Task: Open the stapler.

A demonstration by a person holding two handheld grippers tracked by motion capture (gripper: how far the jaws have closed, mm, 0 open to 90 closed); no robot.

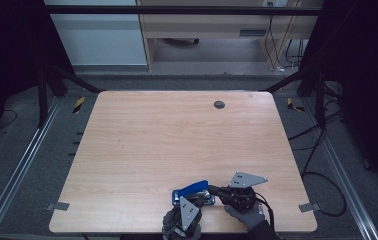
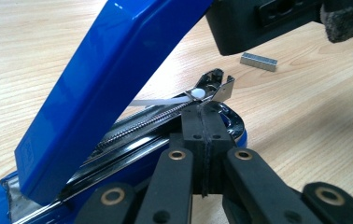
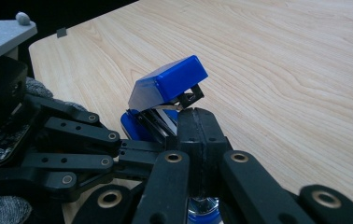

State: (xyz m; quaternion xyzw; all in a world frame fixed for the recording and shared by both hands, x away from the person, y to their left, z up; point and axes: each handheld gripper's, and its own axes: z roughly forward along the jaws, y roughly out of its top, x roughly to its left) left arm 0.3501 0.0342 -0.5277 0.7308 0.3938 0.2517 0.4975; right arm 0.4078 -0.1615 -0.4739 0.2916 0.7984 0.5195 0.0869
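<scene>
We see a blue stapler (image 1: 193, 192) with lid raised at the tabletop's (image 1: 177, 135) near edge, left tongs (image 2: 204, 116) and right tongs (image 3: 197, 122) both closed empty against it, staple strip (image 2: 258, 61) lying just beyond.

Left claw (image 2: 202, 116) and right claw (image 3: 197, 122) both closed.

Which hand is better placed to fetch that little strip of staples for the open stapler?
Probably the right tongs. The staple strip lies on the table beside them, while the left tongs, shut, rest at the open blue stapler's magazine rail, seemingly steadying it.
</scene>
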